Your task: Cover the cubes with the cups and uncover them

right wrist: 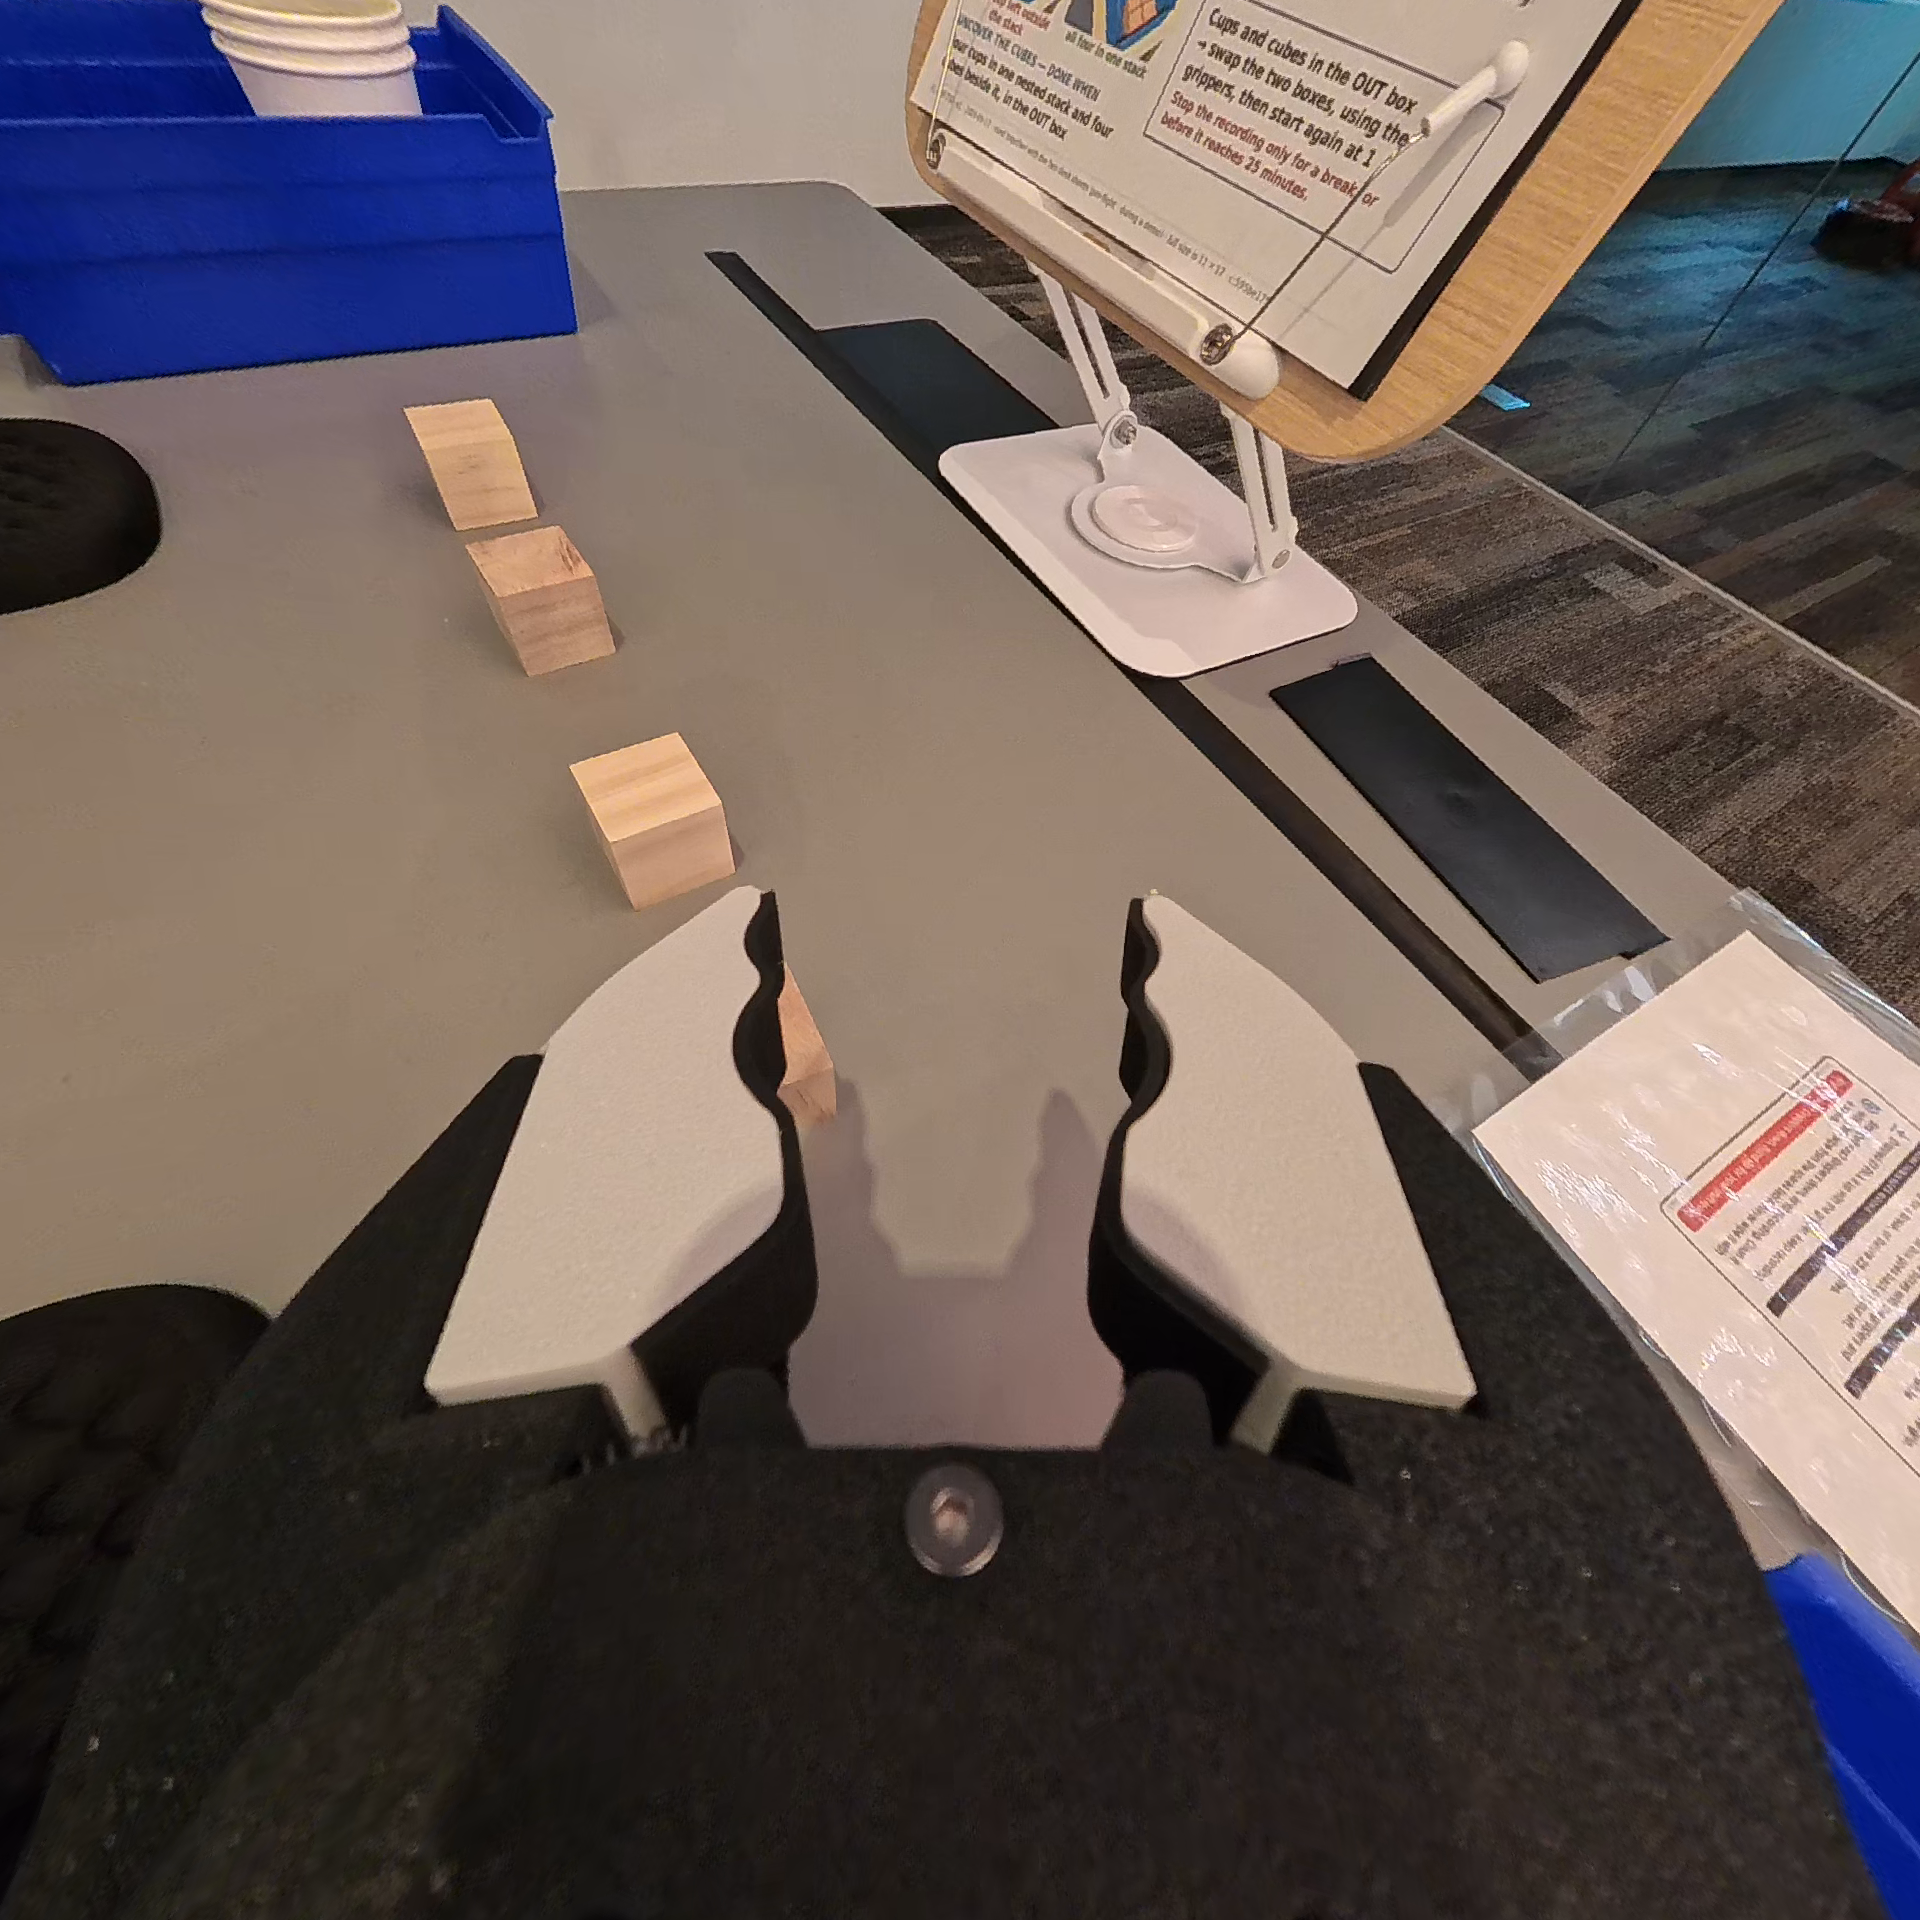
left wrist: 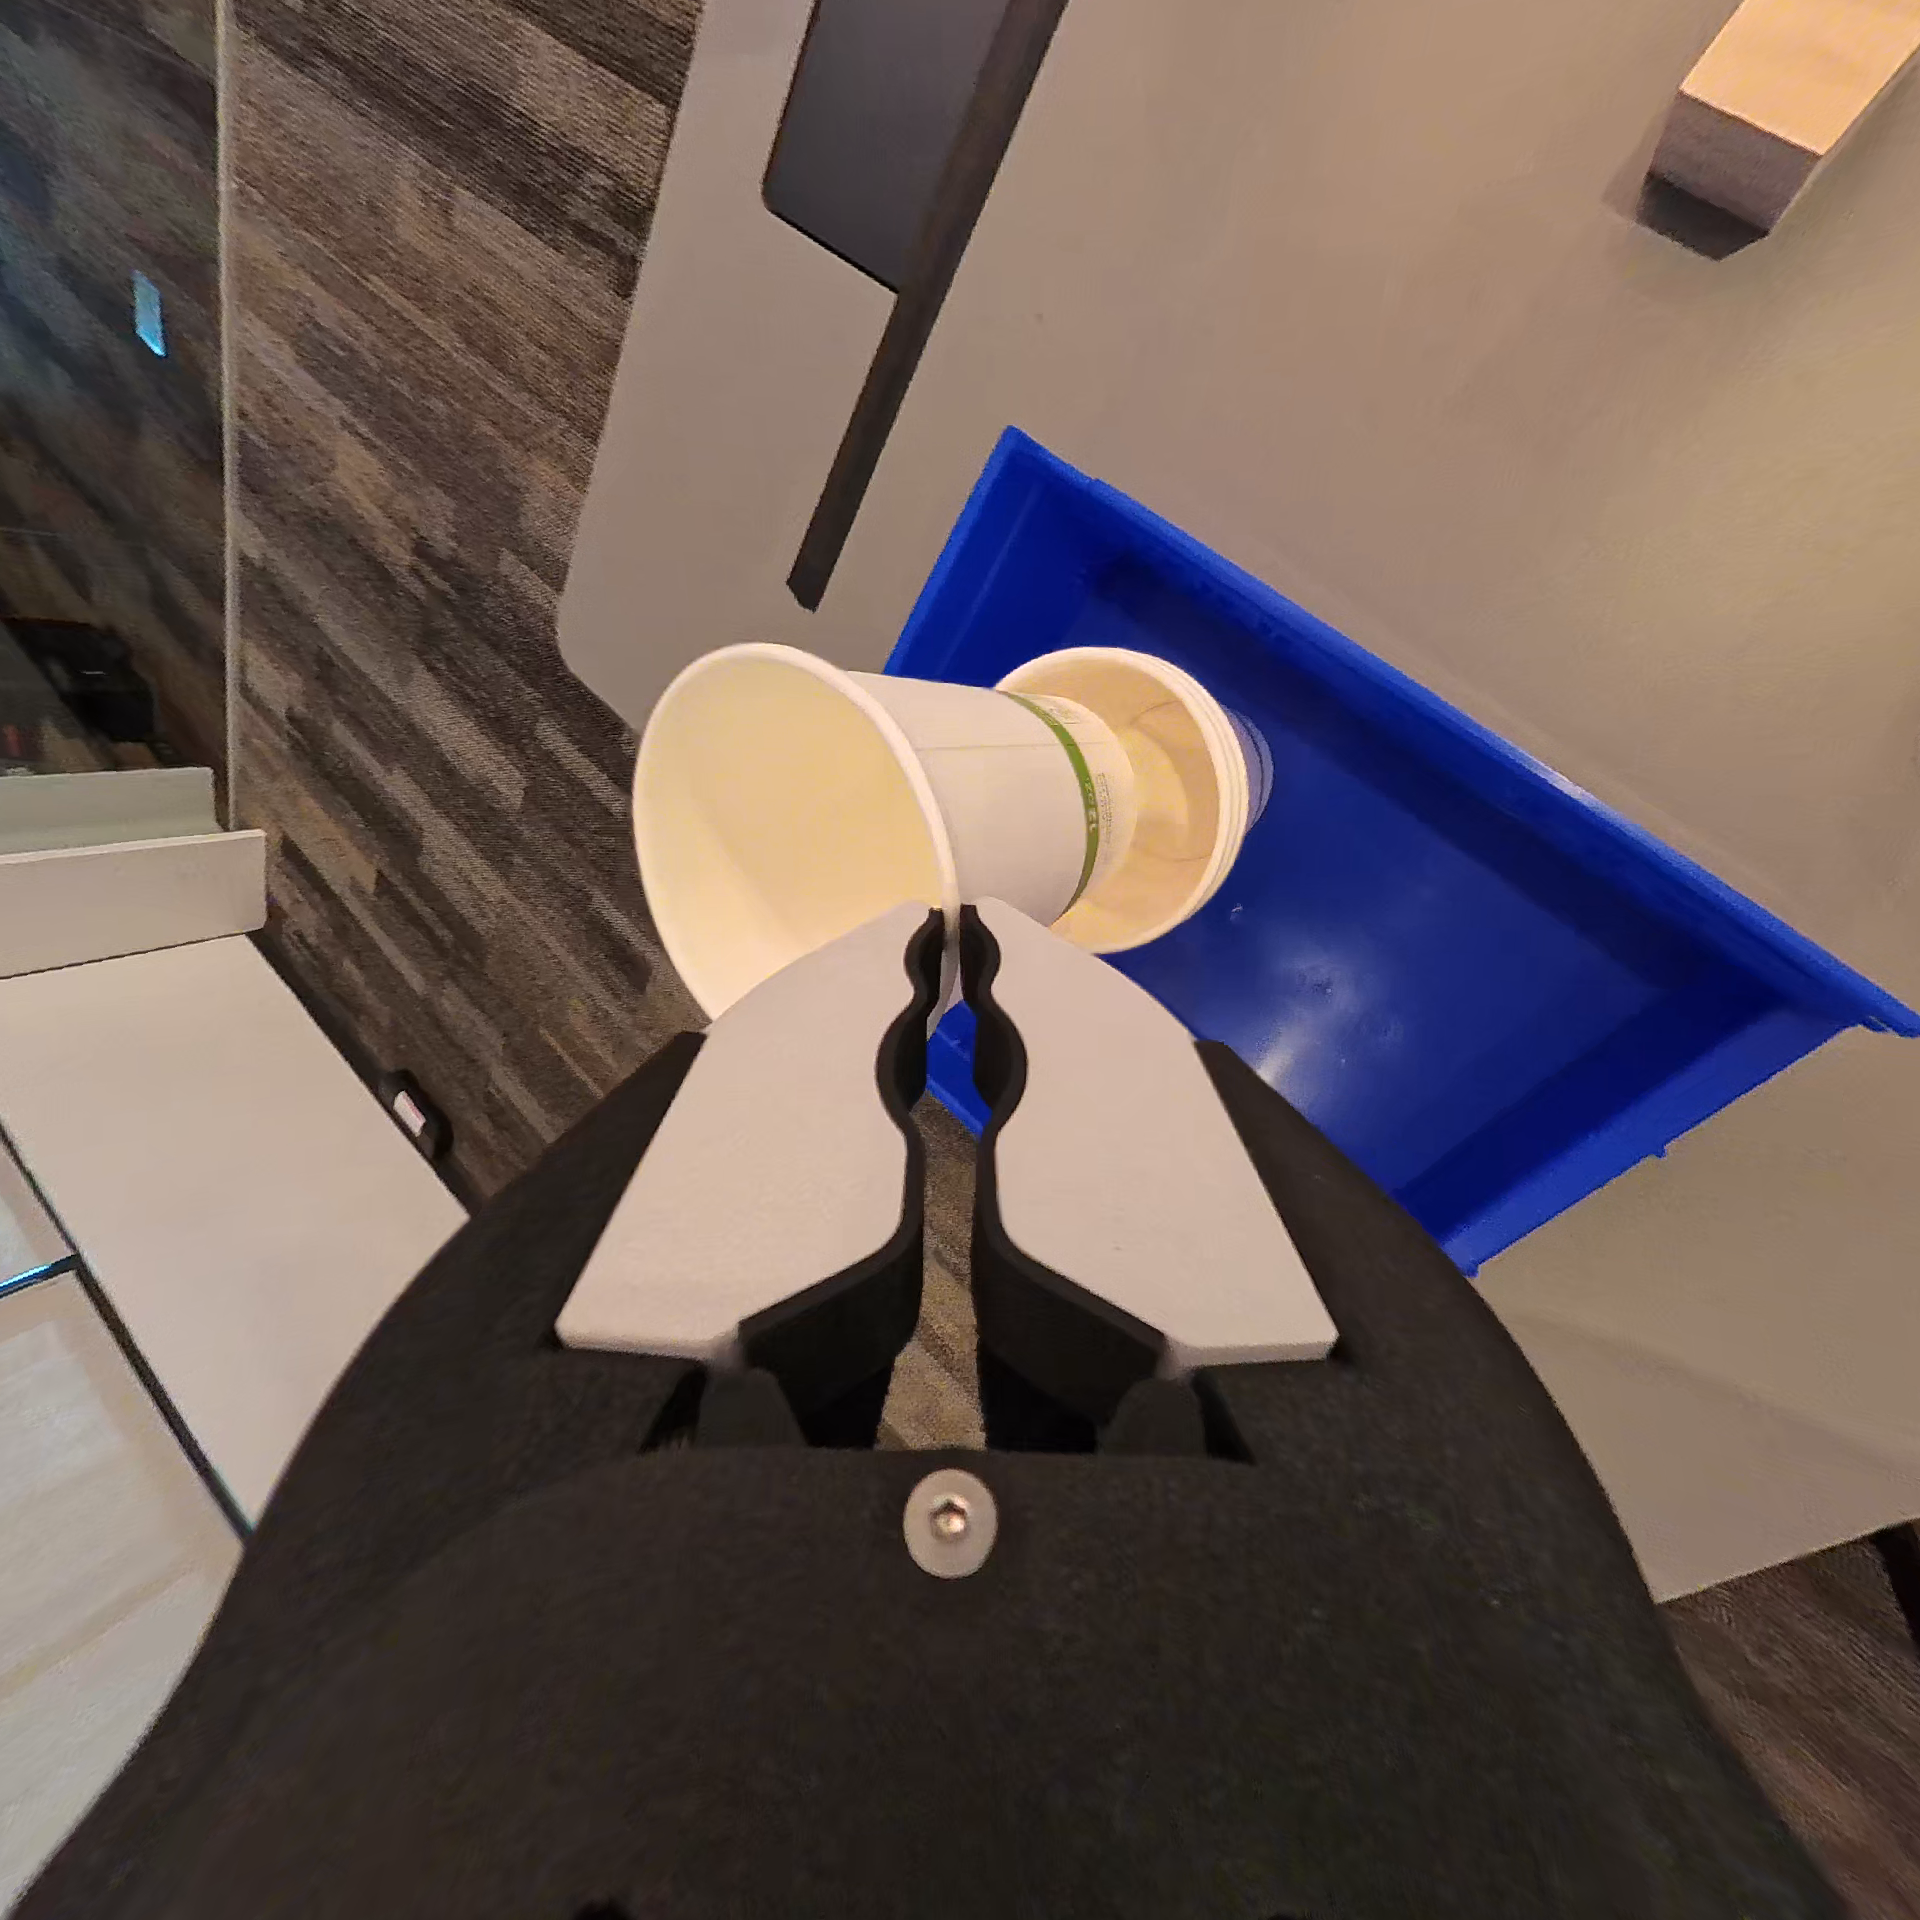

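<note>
In the left wrist view, the left gripper point(left wrist: 954, 914) was pinched on the rim of a white paper cup point(left wrist: 831, 821) at the centre of the frame, one finger inside the wall and one outside. The cup's base with its green band sat partly inside the mouth of a stack of cups point(left wrist: 1174, 821) just right of centre. That stack stood in a blue bin point(left wrist: 1455, 935) on the grey tabletop point(left wrist: 1455, 416). A wooden cube point(left wrist: 1756, 114) lay at the upper right, well apart from the bin.

In the right wrist view, the right gripper point(right wrist: 951, 909) was spread wide above the tabletop point(right wrist: 935, 520), holding nothing. 3 wooden cubes ran up the left half of the frame: the nearest cube point(right wrist: 652, 816) just beyond the gripper's left fingertip, a middle cube point(right wrist: 540, 597), and a far cube point(right wrist: 473, 462). A 4th cube point(right wrist: 808, 1060) peeked out beside the left finger, mostly hidden. The blue bin point(right wrist: 281, 239) with the cup stack point(right wrist: 317, 57) occupied the upper left. A document stand point(right wrist: 1174, 520) stood at the upper right, and a plastic-sleeved sheet point(right wrist: 1714, 1247) lay at the right edge.
</note>
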